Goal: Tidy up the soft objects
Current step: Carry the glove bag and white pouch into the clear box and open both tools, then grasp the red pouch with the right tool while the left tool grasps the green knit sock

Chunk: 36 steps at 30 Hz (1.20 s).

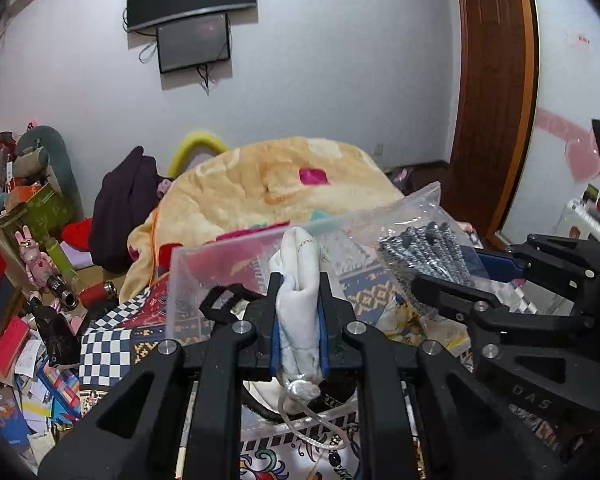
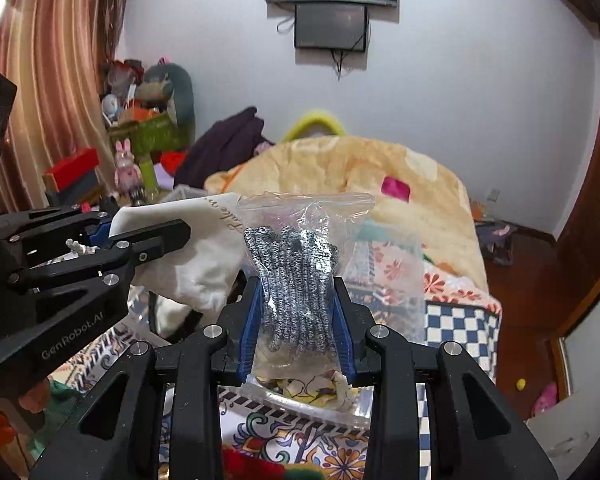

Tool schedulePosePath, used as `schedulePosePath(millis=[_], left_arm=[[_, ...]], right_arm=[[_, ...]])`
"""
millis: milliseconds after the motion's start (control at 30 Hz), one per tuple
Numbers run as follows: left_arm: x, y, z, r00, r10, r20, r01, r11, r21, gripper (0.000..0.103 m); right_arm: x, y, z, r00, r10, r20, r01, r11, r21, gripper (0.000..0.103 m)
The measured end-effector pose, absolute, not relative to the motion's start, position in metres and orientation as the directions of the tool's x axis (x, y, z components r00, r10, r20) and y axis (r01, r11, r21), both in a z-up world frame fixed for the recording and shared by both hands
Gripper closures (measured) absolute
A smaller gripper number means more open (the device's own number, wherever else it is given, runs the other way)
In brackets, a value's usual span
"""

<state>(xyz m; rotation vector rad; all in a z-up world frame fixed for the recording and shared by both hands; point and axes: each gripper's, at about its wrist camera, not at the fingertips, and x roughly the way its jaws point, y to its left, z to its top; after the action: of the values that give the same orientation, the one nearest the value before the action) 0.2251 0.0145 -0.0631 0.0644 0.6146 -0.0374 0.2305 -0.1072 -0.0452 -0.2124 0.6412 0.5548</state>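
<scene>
My left gripper (image 1: 299, 280) is shut on a white cloth drawstring pouch (image 1: 300, 308) and holds it up over a clear plastic box (image 1: 220, 264) on the patterned bedspread. The pouch also shows in the right wrist view (image 2: 192, 264), with the left gripper (image 2: 172, 236) at the left. My right gripper (image 2: 298, 284) is shut on a clear plastic bag of grey speckled cord (image 2: 296, 272) and holds it up beside the pouch. That bag (image 1: 424, 248) and the right gripper (image 1: 428, 280) show at the right of the left wrist view.
A yellow fleece blanket (image 1: 268, 184) is heaped behind on the bed. A dark purple garment (image 1: 124, 208) lies left of it. Toys, boxes and papers (image 1: 32, 280) clutter the floor at the left. A brown door (image 1: 492, 92) stands at the right.
</scene>
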Motion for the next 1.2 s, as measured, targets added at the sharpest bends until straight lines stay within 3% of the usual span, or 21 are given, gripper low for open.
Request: schedulePosePath(millis=[367, 467, 533, 1200], left_arm=[[0.239, 0.024, -0.078, 0.758, -0.033, -0.651, 0.052, 0.999, 0.010, 0.087], [0.238, 0.026, -0.079, 0.752, -0.025, -0.659, 0.042, 0.999, 0.010, 0.073], [0.235, 0.028, -0.079, 0.752, -0.025, -0.659, 0.032, 0.999, -0.001, 0.056], [0.147, 0.040, -0.029, 0.849, -0.037, -0.527, 0.028, 0.999, -0.024, 0.026]], right_arm=[[0.242, -0.108, -0.061, 0.616, 0.387, -0.686, -0.538, 0.843, -0.007, 0.070], [0.240, -0.108, -0.059, 0.615, 0.384, -0.689, -0.535, 0.845, -0.007, 0.059], [0.238, -0.108, -0.055, 0.631, 0.385, -0.673, -0.529, 0.848, -0.010, 0.045], [0.178, -0.139, -0.005, 0.722, 0.467, -0.510, -0.547, 0.837, -0.008, 0.032]])
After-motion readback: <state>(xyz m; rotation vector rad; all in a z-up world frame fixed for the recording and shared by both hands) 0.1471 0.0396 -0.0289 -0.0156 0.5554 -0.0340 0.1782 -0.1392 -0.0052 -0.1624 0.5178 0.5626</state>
